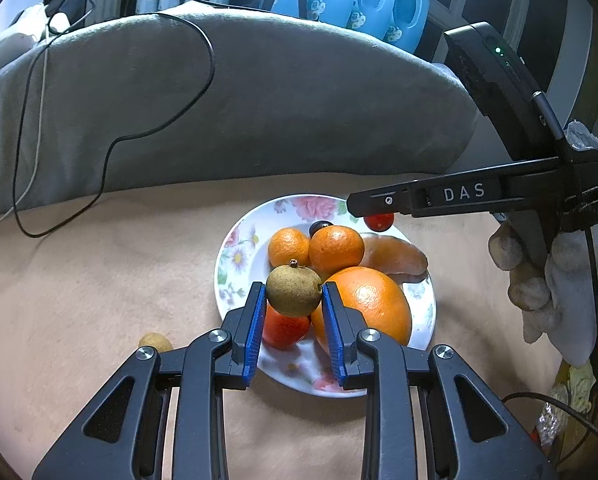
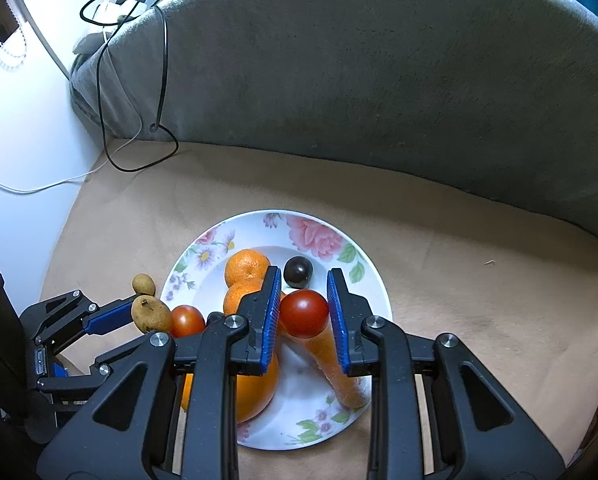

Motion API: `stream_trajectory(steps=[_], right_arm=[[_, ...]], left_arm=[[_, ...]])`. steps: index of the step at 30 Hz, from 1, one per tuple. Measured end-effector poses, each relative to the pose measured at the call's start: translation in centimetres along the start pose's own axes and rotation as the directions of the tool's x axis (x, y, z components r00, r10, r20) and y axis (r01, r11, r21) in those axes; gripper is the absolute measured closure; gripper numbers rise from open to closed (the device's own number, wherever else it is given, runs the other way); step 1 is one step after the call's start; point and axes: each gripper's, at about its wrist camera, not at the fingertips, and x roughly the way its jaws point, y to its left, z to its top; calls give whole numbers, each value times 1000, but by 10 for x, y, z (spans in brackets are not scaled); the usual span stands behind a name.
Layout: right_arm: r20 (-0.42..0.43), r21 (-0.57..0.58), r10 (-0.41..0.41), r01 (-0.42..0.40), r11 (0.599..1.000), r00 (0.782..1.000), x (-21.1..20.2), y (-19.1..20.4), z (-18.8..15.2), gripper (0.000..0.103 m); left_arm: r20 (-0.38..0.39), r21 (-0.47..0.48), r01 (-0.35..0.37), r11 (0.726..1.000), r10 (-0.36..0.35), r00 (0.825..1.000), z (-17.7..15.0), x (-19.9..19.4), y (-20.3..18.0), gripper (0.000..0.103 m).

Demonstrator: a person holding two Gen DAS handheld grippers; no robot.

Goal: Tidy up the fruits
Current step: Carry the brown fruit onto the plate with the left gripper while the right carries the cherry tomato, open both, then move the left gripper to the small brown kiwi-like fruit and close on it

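A grey cushion (image 2: 379, 80) is seen curving behind a tan cloth (image 1: 79, 280), and a black cable (image 1: 111, 152) is draped over it. On the cloth a flowered plate (image 2: 319, 236) is set, piled with fruit.

The largest fruit, an orange (image 1: 375, 304), is lying at the plate's near side. A long orange carrot (image 2: 335, 364) is laid beside it, reaching toward the rim. Two tangerines (image 1: 335, 250) are touching each other near the middle. One tomato (image 1: 285, 330) is resting on the plate against the orange, and a small dark fruit (image 2: 298, 271) is sitting alone just past the tangerines.

The left gripper (image 1: 294, 296) is held above the plate's edge, its blue pads clamped on a brown longan (image 1: 294, 290). The right gripper (image 2: 303, 314) is held over the plate's middle, clamped on a second tomato (image 2: 303, 314), which is lifted above the carrot. A gloved hand (image 1: 555, 280) is seen gripping the right gripper's handle.

The smallest item, another longan (image 1: 155, 342), is left on the cloth just off the plate.
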Motion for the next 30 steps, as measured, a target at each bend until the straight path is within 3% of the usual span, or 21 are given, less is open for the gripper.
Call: stream_trajectory(steps=[6, 7, 10, 13, 16, 19, 22, 27, 30], right_arm=[[3, -1, 4, -4, 1000, 1000, -2, 0, -2, 78], [5, 0, 7, -7, 1000, 1000, -2, 0, -2, 74], [23, -4, 1, -1, 1000, 1000, -5, 2, -4, 40], [31, -9, 5, -5, 1000, 1000, -8, 5, -5, 39], [38, -11, 4, -3, 1000, 999, -12, 7, -5, 38], [57, -12, 5, -4, 1000, 998, -17, 7, -7, 29], [70, -9, 7, -6, 1000, 998, -21, 8, -8, 26], [104, -12, 4, -3, 1000, 995, -33, 11, -14, 23], [137, -24, 7, -3, 1000, 991, -43, 17, -22, 16]], left_arm=[[10, 5, 7, 1000, -7, 1000, -1, -4, 0, 76], [11, 7, 7, 1000, -7, 1000, -1, -4, -1, 76], [17, 9, 9, 1000, -9, 1000, -4, -9, -1, 67], [19, 8, 9, 1000, -9, 1000, -5, -12, 0, 66], [22, 6, 8, 1000, -8, 1000, -7, -15, 1, 59], [25, 8, 8, 1000, -8, 1000, -9, -18, 1, 58], [30, 10, 7, 1000, -7, 1000, -11, -21, 1, 52], [37, 7, 3, 1000, -3, 999, -11, -26, 4, 51], [41, 1, -3, 1000, 3, 999, -12, -32, 8, 51]])
